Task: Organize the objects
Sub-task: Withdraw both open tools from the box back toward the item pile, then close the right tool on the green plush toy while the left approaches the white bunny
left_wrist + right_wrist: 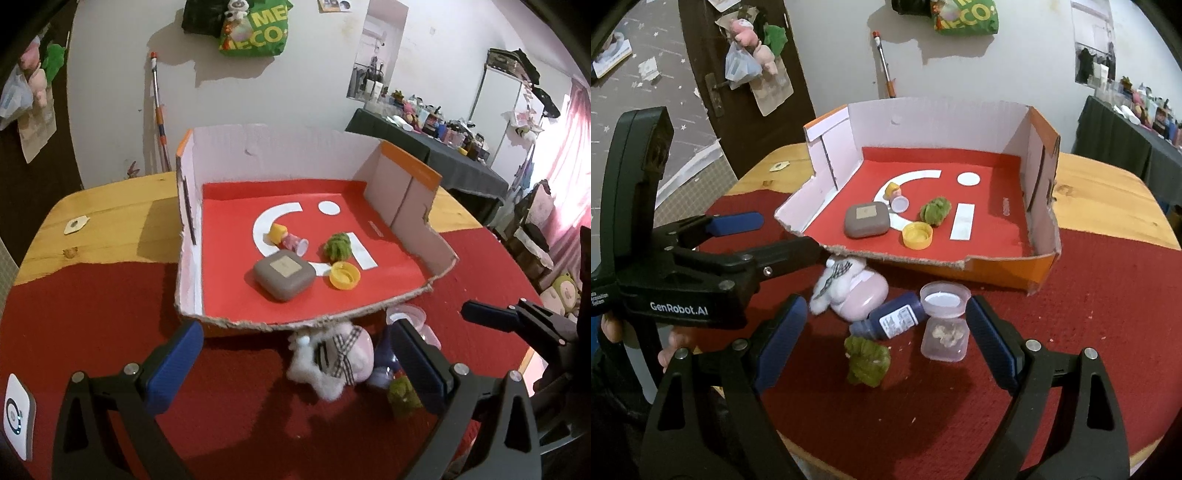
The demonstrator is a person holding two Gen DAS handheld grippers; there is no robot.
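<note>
Loose items: a pink case with a fluffy white charm (849, 291), a dark blue bottle (890, 320) on its side, a clear lidded jar (943, 321) and a green plush (867, 362) lie clustered on the red cloth, just in front of the box's torn front edge; by my reading they wait to be put away.
Box: the cardboard box (1039, 147) sits open on the surface; its low front wall makes loading easy from this side.
Already inside: a grey square case (866, 220), a yellow cap (917, 236), a second green plush (935, 210) and a small toy bottle (897, 197).
Right tool (886, 325): spread wide, empty, angled down over the cluster; bottle and jar lie between its fingers.
Left tool (295, 354): spread, empty, with the pink case between its fingers.
Surface: wooden table (1108, 192), partly cloth-covered.
</note>
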